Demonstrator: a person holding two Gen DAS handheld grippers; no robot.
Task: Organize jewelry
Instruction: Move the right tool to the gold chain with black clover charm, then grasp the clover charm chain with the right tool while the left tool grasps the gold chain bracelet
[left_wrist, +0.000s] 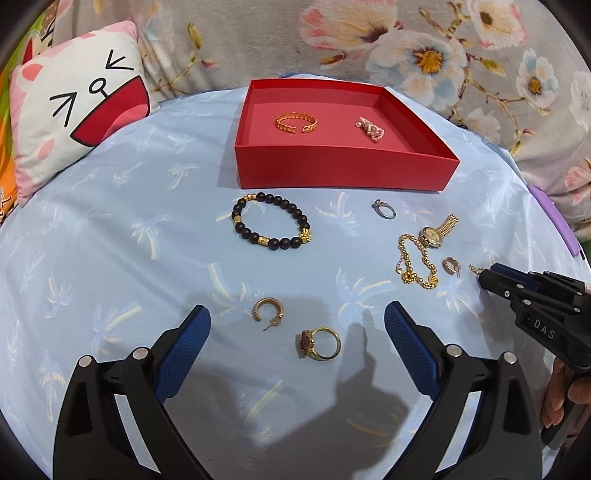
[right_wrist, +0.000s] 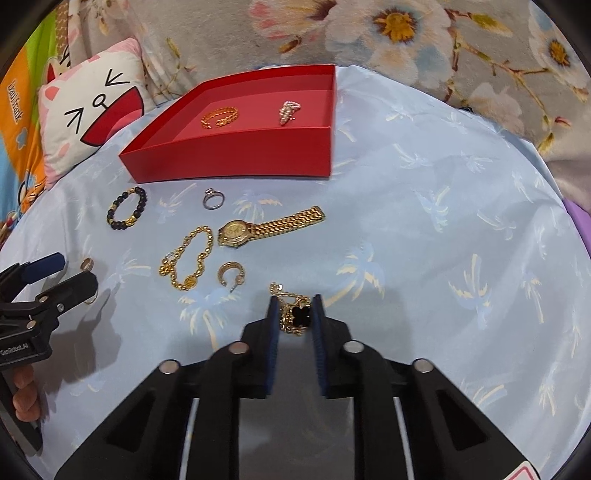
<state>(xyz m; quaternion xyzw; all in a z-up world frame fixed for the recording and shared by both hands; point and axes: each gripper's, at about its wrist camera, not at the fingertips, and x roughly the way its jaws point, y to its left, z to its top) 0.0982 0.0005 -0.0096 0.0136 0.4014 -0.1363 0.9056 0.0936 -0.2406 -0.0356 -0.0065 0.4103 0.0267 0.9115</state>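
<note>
Right wrist view is showing our right gripper (right_wrist: 295, 314) with its fingers (right_wrist: 272, 325) closing on a gold chain with a black clover pendant (right_wrist: 297, 314), which is lying on the blue palm-print cloth (right_wrist: 443, 240). To the right of it the cloth is giving wide open room up to its rounded edge. To the left the gold watch (right_wrist: 266, 227), the gold bracelet (right_wrist: 186, 258) and a hoop earring (right_wrist: 231, 273) are lying close together.

We are holding the left gripper (left_wrist: 297, 325) low with its fingers (left_wrist: 194, 332) wide apart; a second hoop earring (left_wrist: 267, 312) and a gold ring with a red stone (left_wrist: 319, 343) are lying between them.

At the far edge the red box (left_wrist: 343, 170) is holding a gold cuff bangle (left_wrist: 296, 122) and a small pearl piece (left_wrist: 369, 128). Just before its front wall the black bead bracelet (left_wrist: 271, 225) and a silver ring (left_wrist: 384, 210) are lying.
</note>
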